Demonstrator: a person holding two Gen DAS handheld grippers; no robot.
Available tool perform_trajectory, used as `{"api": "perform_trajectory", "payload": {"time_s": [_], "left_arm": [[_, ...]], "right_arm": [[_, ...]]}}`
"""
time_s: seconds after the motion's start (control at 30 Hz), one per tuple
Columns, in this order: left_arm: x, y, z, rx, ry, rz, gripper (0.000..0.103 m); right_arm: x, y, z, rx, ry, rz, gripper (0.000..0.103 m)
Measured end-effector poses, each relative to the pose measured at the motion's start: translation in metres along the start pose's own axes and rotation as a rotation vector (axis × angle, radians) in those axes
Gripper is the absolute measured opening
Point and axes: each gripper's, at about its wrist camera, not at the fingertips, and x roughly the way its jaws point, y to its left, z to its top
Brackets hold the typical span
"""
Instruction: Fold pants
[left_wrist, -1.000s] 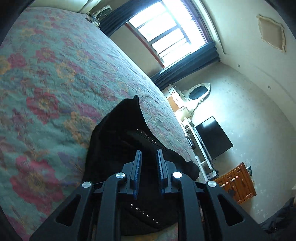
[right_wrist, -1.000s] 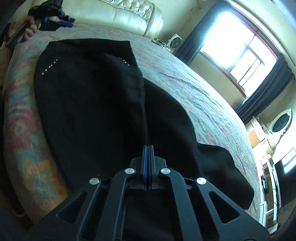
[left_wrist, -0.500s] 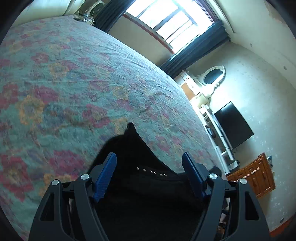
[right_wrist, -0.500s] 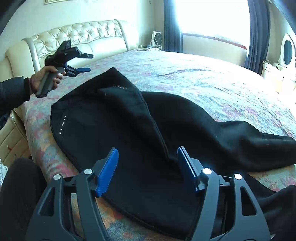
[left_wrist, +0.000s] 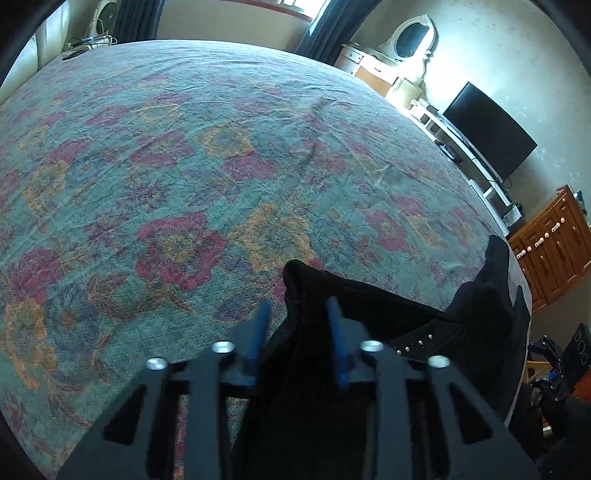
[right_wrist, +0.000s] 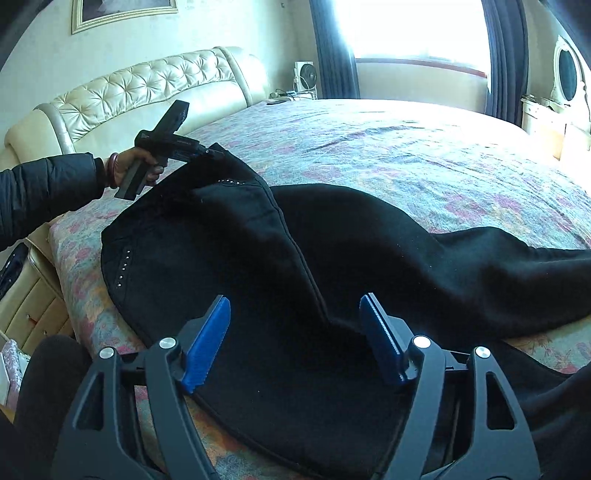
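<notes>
Pants (right_wrist: 295, 258): matt black fleecy cloth, metal studs. Bedspread (left_wrist: 184, 147): woven floral cloth. Headboard (right_wrist: 147, 92): glossy tufted leather.

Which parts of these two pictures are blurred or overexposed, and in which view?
Left wrist view: the left gripper and its blue fingers are smeared by motion blur, while the bedspread is fairly sharp. Right wrist view: the window is blown out white, and the black pants show almost no detail.

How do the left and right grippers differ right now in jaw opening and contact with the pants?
The left gripper has its jaws narrowed around a raised corner of the black pants, though not visibly clamped; the right gripper is spread wide, holding nothing. The left is at a lifted corner; the right hovers above flat fabric. Both have blue fingers.
</notes>
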Motion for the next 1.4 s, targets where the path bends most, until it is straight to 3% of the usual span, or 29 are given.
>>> {"api": "perform_trajectory", "payload": {"time_s": [0.1,0.27,0.4,0.47,0.57,0.7,0.73,0.8,0.9,1.0,1.13,1.2,1.27,1.4], "left_arm": [[-0.008,-0.017,-0.007,0.078,-0.015,-0.006,0.007],[-0.07,-0.051,-0.026,0.138,-0.21,-0.109,0.007],[-0.127,-0.077,-0.08,0.184,-0.302,-0.215,0.007],[-0.148,-0.081,-0.115,0.179,-0.316,-0.225,0.007],[-0.163,-0.062,-0.174,0.077,-0.288,-0.19,0.009],[-0.176,-0.014,-0.244,-0.204,-0.243,-0.072,0.031],[-0.182,-0.006,-0.259,-0.283,-0.262,-0.046,0.038],[-0.193,-0.005,-0.28,-0.403,-0.313,-0.063,0.056],[-0.201,-0.029,-0.289,-0.468,-0.413,-0.078,0.072],[-0.19,-0.047,-0.285,-0.577,-0.467,-0.138,0.074],[-0.149,-0.06,-0.278,-0.751,-0.393,-0.153,0.074],[-0.133,-0.07,-0.273,-0.777,-0.359,-0.106,0.074],[-0.127,-0.077,-0.269,-0.776,-0.38,-0.052,0.074],[-0.124,-0.076,-0.263,-0.851,-0.433,-0.047,0.074]], "right_arm": [[-0.003,0.001,0.0,0.01,-0.014,-0.006,0.073],[-0.019,-0.002,0.001,0.03,-0.051,-0.019,0.079],[-0.034,-0.002,0.0,0.052,-0.063,-0.023,0.079],[-0.041,-0.003,-0.003,0.069,-0.07,-0.021,0.079],[-0.048,-0.005,-0.003,0.12,-0.079,-0.016,0.08],[-0.053,-0.006,-0.002,0.197,-0.074,0.021,0.08],[-0.056,-0.005,-0.003,0.209,-0.075,0.025,0.08],[-0.059,-0.005,-0.006,0.242,-0.075,0.043,0.08],[-0.06,-0.004,-0.013,0.299,-0.067,0.061,0.081],[-0.059,-0.006,-0.022,0.361,-0.057,0.085,0.081],[-0.06,-0.007,-0.032,0.42,-0.045,0.103,0.081],[-0.063,-0.008,-0.034,0.431,-0.041,0.104,0.081],[-0.066,-0.009,-0.037,0.441,-0.045,0.106,0.081],[-0.07,-0.012,-0.04,0.453,-0.05,0.108,0.081]]}}
